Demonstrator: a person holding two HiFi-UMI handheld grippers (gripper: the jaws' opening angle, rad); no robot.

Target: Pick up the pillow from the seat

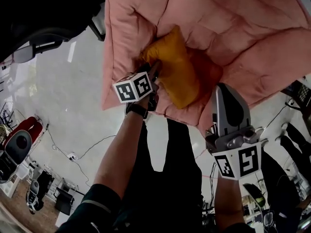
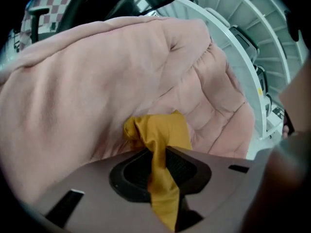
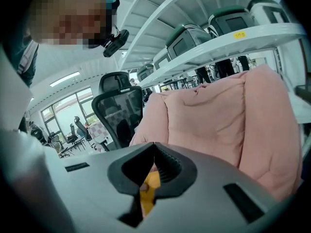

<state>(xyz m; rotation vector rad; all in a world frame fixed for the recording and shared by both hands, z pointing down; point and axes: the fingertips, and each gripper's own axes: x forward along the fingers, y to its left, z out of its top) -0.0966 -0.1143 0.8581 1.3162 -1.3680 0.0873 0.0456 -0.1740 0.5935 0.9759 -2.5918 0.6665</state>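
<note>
A mustard-yellow pillow [image 1: 177, 74] lies on the seat of a pink padded chair [image 1: 233, 28]. My left gripper [image 1: 154, 74] is at the pillow's left end, shut on a bunched corner of its fabric. In the left gripper view the yellow pillow [image 2: 160, 130] cloth runs pinched between the jaws of the left gripper [image 2: 158, 154], in front of the pink chair [image 2: 97, 81]. My right gripper [image 1: 221, 89] hovers at the seat's front edge, right of the pillow, with its tips together and nothing in them. In its own view the right gripper [image 3: 154, 147] faces the chair's back [image 3: 209, 115].
A black office chair [image 3: 119, 106] stands left of the pink one. White shelves with machines [image 3: 218, 28] rise behind it. Cables [image 1: 73, 154] trail over the pale floor at the left. The person's dark legs [image 1: 170, 178] stand at the seat's front.
</note>
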